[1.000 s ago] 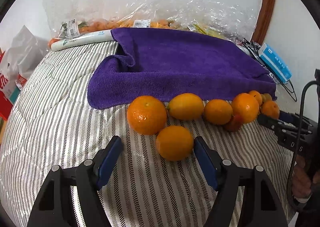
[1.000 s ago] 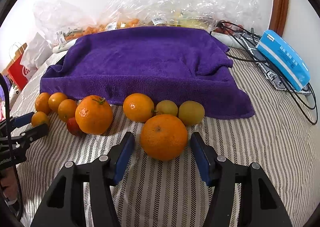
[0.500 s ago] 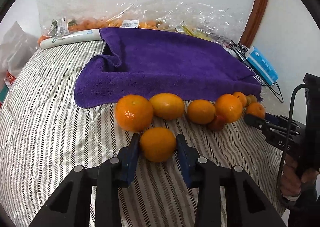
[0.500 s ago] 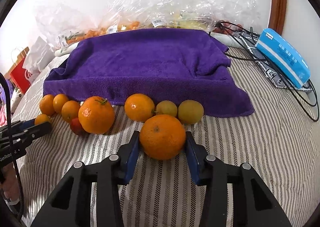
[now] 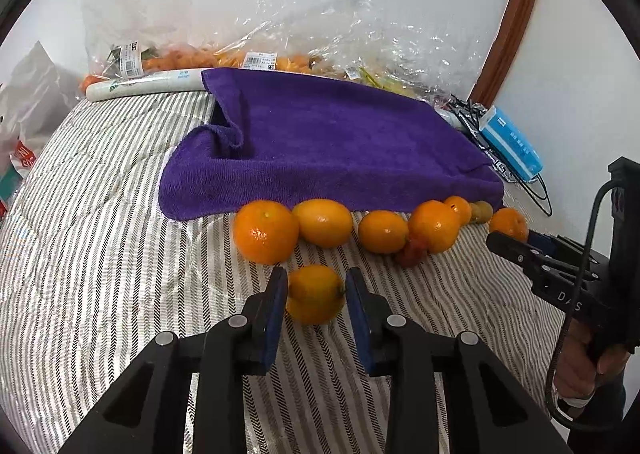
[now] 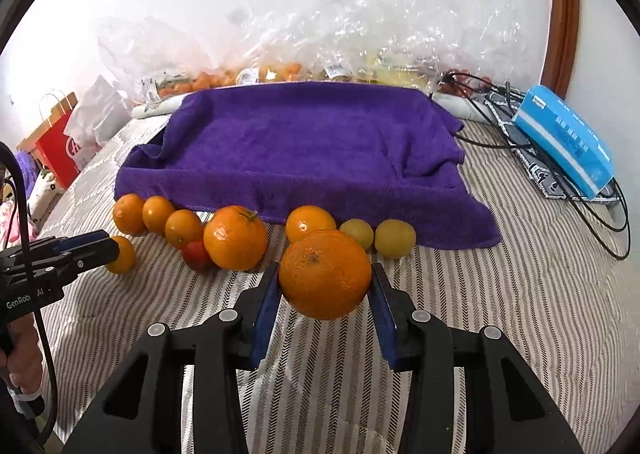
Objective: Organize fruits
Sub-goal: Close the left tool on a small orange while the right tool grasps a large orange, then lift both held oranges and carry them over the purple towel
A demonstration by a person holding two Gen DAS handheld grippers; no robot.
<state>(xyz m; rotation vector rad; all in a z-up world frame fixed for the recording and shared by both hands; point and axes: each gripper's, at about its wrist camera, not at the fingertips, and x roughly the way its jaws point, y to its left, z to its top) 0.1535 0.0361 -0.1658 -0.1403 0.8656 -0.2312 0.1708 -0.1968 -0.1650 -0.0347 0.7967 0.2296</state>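
Two grips: left gripper (image 5: 316, 290) is closing on a small orange (image 5: 315, 294) on the striped quilt (image 5: 100, 254); right gripper (image 6: 324, 286) pinches a large orange (image 6: 325, 274); purple towel (image 6: 312, 150) lies straight ahead of both.

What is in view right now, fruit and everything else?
oranges: five, orange, in a row at the towel's front edge
yellow fruits: two, yellow-green, right end of the row
red fruit: one, red, against the row
towel: one, purple, mid-cover
cover: one, striped, underneath
bags: clear, behind towel, count unclear
box: one, blue, right
cables: black, by box
red bag: one, far left
left claw: closing, pads on small orange
right claw: shut on big orange
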